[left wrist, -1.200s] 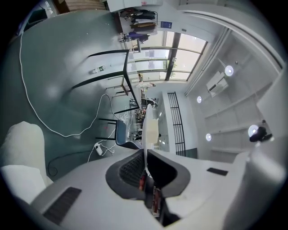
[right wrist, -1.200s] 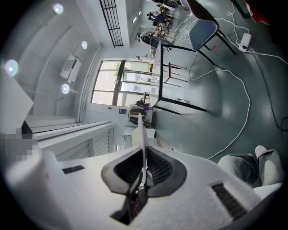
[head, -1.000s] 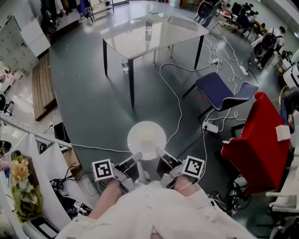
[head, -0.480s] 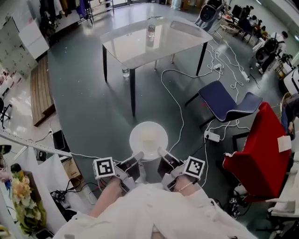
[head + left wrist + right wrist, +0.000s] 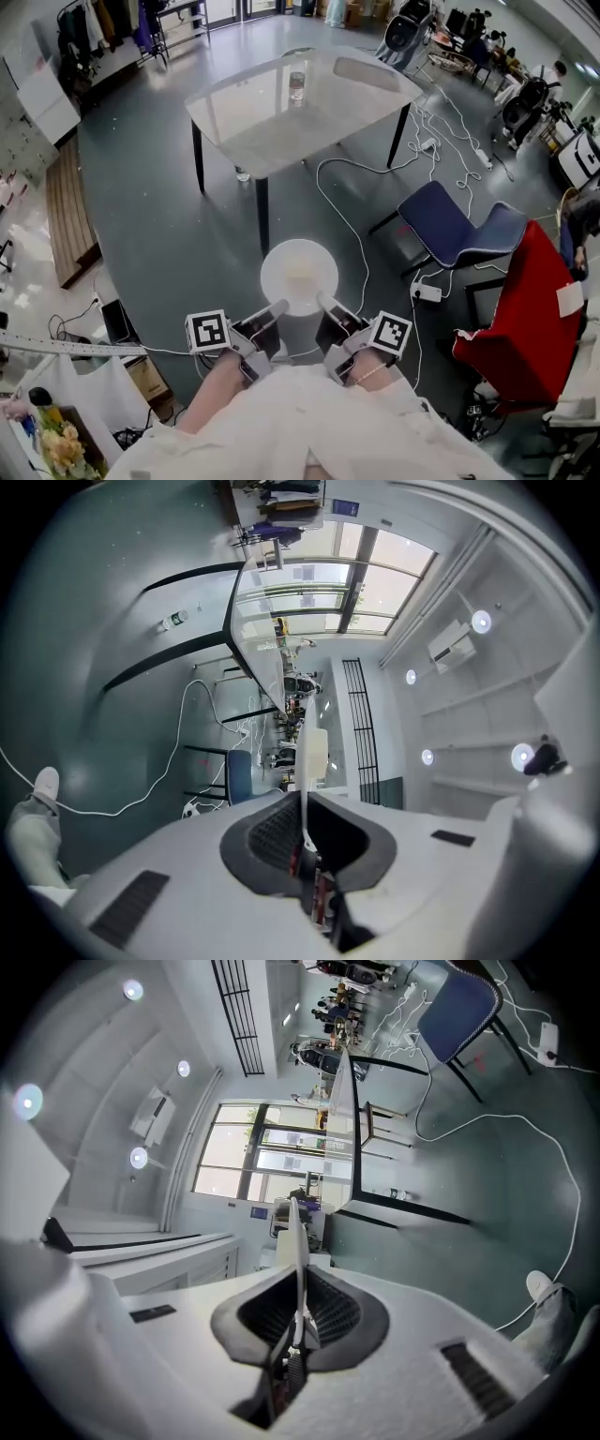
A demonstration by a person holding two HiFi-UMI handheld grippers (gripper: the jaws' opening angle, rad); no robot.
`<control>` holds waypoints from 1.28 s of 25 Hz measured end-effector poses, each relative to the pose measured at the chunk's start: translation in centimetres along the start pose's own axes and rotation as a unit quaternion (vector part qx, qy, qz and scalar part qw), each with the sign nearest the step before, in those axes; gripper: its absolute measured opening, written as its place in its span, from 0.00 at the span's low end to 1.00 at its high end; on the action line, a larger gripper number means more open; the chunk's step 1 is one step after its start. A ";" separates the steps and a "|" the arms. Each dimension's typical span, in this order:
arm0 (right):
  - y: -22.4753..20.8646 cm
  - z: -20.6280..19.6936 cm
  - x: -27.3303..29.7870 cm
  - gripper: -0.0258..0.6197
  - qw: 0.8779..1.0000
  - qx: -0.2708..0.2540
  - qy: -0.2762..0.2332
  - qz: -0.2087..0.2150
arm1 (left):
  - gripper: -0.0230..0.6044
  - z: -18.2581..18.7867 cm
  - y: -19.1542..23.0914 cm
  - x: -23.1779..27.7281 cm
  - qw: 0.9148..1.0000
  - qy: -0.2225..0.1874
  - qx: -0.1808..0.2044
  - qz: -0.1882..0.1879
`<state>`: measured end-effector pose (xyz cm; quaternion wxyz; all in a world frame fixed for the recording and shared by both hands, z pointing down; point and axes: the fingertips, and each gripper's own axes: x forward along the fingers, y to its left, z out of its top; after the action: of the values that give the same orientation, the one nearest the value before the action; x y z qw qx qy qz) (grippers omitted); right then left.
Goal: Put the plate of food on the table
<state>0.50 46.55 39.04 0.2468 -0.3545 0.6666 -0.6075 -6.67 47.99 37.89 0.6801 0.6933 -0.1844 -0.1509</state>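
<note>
The person holds a round white plate [image 5: 299, 277] out in front of the body, one gripper on each side of its near edge. The left gripper [image 5: 274, 312] grips the rim at the lower left and the right gripper [image 5: 324, 304] grips it at the lower right. In the left gripper view the jaws are closed down on the thin white rim, which runs edge-on between the dark pads. The right gripper view shows the same, with its jaws pinched on the rim. A faint pale patch of food [image 5: 298, 278] sits in the middle of the plate, too washed out to tell what it is.

The plate hangs over the grey floor [image 5: 169, 216], well apart from the counter [image 5: 272, 117], which stands ahead with its glossy pale top on dark legs. A clear bottle [image 5: 297, 84] stands upright on the counter, and a small bottle [image 5: 243, 174] stands on the floor beside one of the legs. White cables [image 5: 349, 202] trail across the floor to the right of the plate. Beyond them stand a blue chair [image 5: 450, 220] and a red seat [image 5: 520, 300].
</note>
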 end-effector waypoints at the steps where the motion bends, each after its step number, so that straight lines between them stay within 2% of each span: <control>1: 0.2 0.4 1.1 0.06 1.000 0.000 -0.003 0.001 | 0.08 1.2 -0.1 0.2 1.000 0.004 0.003 -0.002; 6: 0.2 2.0 4.6 0.06 0.999 0.008 -0.031 0.005 | 0.08 5.3 0.1 1.3 1.000 0.028 0.011 -0.006; 9: -0.6 2.6 5.4 0.06 0.998 0.033 -0.048 -0.009 | 0.08 6.4 0.6 1.9 0.999 0.044 0.000 -0.001; 14: -0.4 3.9 6.4 0.06 0.998 0.021 -0.050 -0.020 | 0.08 7.9 0.8 2.8 0.999 0.052 0.000 0.000; 24: -1.3 5.7 10.3 0.06 1.000 0.015 -0.014 -0.016 | 0.08 11.4 1.9 3.8 1.000 0.020 -0.005 0.006; 32: -1.6 11.5 15.7 0.06 1.000 0.006 0.014 -0.011 | 0.08 17.3 2.1 8.1 1.000 -0.002 0.011 0.017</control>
<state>-0.33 27.13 40.65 0.2329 -0.3512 0.6626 -0.6192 -7.53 28.88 39.78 0.6743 0.6973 -0.1997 -0.1387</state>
